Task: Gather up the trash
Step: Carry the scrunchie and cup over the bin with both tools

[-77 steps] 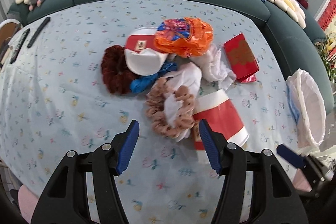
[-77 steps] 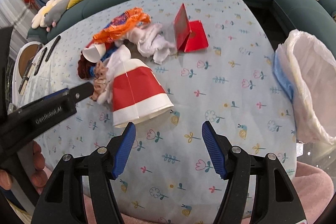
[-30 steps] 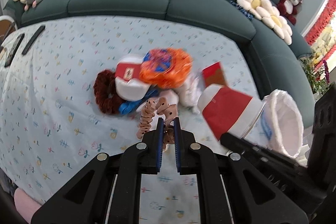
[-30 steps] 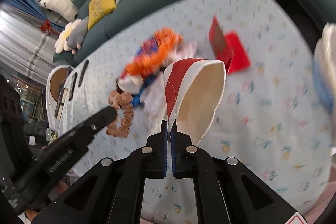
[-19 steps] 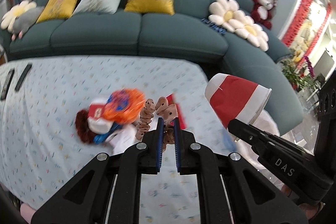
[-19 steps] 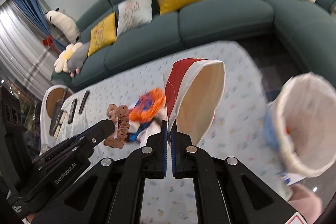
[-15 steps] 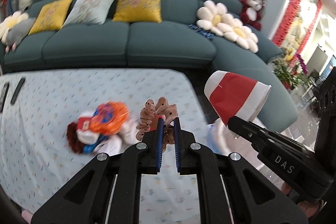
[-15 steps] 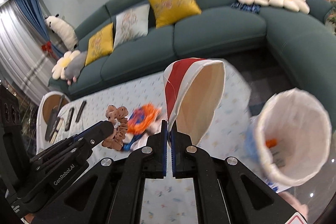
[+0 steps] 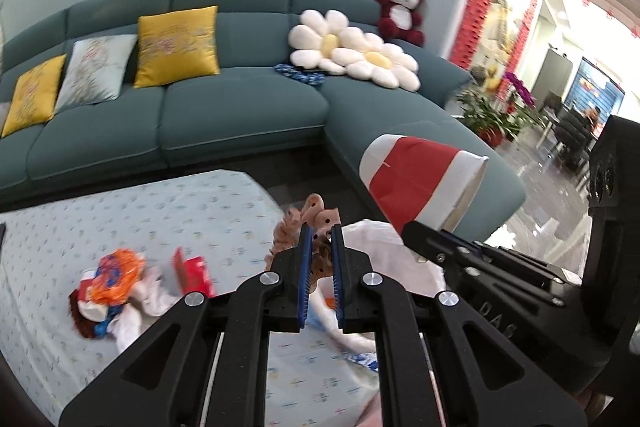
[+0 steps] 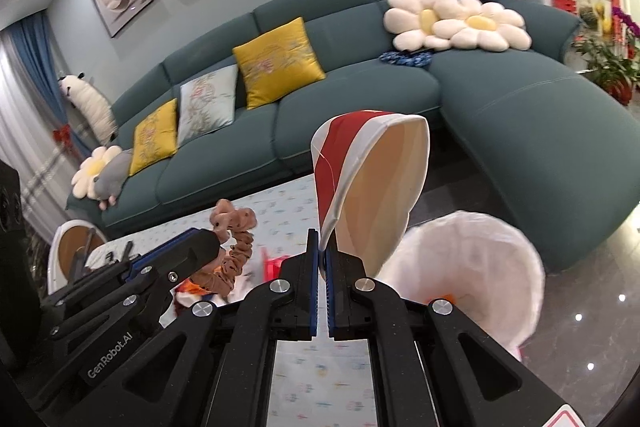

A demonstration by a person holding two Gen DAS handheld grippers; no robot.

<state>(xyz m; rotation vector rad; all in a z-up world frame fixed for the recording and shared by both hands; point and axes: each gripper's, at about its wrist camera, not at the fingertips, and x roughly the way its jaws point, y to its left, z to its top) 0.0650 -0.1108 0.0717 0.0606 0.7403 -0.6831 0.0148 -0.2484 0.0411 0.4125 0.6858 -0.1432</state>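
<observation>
right gripper [image 10: 320, 259] pinches paper cup [image 10: 368, 187] rim | left gripper [image 9: 320, 247] clamps scrunchie [image 9: 312, 223] | release off-centre and you'll miss the bin bag [image 10: 480, 267]

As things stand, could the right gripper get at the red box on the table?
Probably not right now. The right gripper is shut on the paper cup, lifted by the white trash bag, while the red box lies back on the table. It would need to drop the cup first.
</observation>
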